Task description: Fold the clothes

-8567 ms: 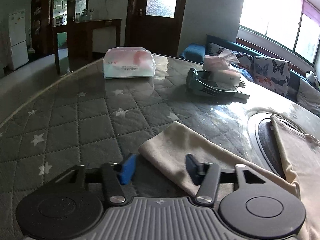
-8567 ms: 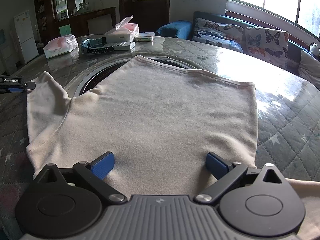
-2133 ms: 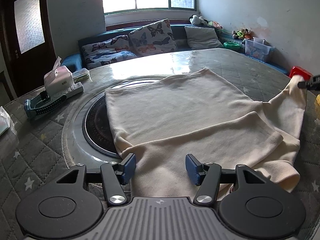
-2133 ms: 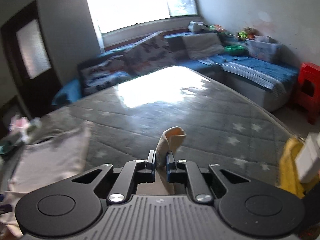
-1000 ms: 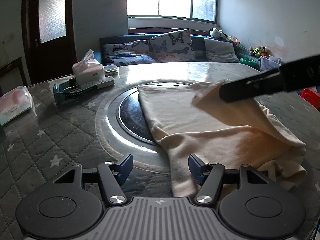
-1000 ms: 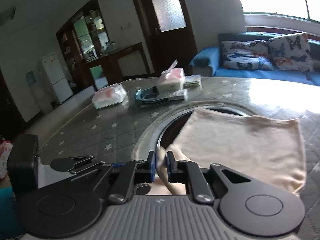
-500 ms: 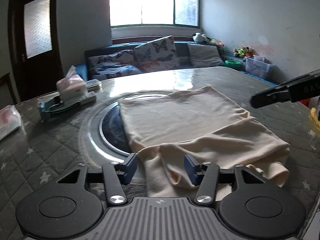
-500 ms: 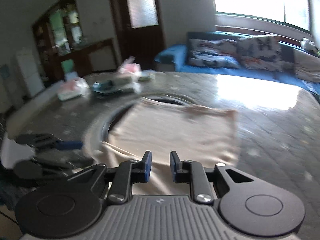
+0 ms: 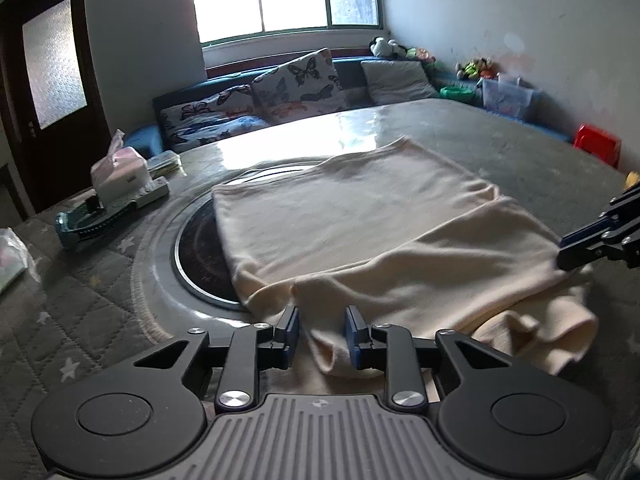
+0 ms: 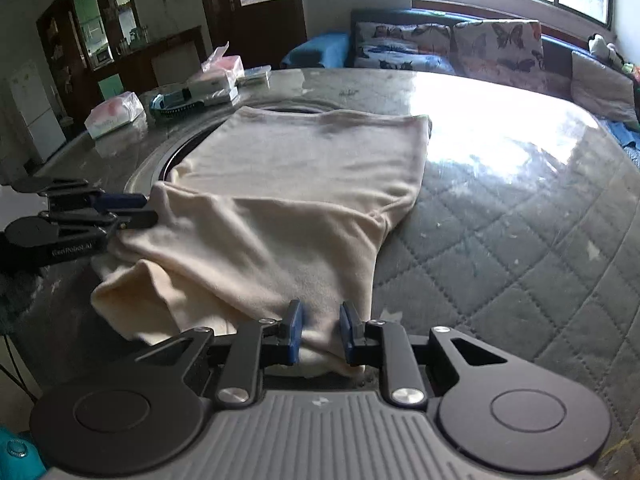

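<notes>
**A:** Since the cream garment (image 9: 360, 216) is only half gathered, how would you handle this fold?

**B:** Start with the left tongs (image 9: 322, 332), on the near side of the dark round plate (image 9: 200, 256) set into the tabletop (image 9: 520, 152). Their jaws have just been closing. A loose fold of cloth sits between them, but there's a gap at one pad, so they aren't gripping yet. I'd want both layers fully pinched before lifting.

**A:** And the garment itself?

**B:** It's soft, thick knit. It lies flat and smooth across the plate's right half and beyond. On the near side of the plate a flap is doubled over it, rumpled, with a floppy roll hanging out at the near edge. I think it will sag unless both ends rise together.

**A:** What about the right tongs (image 10: 320, 330)?

**B:** They're at the garment's edge, well to the right of the plate. Their jaws have just opened slightly and now stand narrow, with bunched cloth filling the gap. I can't tell whether they're pressing on it. I'd match heights, then carry the edge over evenly.
</notes>
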`<act>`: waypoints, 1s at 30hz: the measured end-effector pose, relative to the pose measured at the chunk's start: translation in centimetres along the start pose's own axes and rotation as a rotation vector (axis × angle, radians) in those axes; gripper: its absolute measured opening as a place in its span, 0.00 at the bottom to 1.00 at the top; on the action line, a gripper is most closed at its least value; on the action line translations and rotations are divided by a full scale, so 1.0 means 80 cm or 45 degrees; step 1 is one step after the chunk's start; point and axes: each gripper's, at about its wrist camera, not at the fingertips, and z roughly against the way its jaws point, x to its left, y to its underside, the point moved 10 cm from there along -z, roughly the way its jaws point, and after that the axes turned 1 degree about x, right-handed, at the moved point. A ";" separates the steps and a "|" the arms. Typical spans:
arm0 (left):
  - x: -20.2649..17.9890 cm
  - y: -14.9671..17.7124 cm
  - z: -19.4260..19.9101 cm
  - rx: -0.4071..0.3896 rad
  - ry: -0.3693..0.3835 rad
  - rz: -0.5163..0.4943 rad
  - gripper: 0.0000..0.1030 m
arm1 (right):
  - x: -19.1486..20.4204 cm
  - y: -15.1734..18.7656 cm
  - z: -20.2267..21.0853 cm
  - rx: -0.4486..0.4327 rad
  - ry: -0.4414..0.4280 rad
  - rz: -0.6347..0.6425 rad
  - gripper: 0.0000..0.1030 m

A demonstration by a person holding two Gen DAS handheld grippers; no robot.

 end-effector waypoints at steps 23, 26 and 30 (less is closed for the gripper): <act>0.019 -0.014 -0.008 -0.022 -0.056 0.062 0.02 | -0.004 -0.056 -0.054 -0.102 0.011 -0.034 0.20; 0.029 -0.012 -0.010 -0.006 -0.090 0.062 0.02 | -0.002 -0.058 -0.053 -0.101 0.021 -0.020 0.21; 0.035 -0.020 -0.004 -0.020 -0.072 0.112 0.04 | 0.010 -0.069 -0.048 -0.123 0.015 0.010 0.23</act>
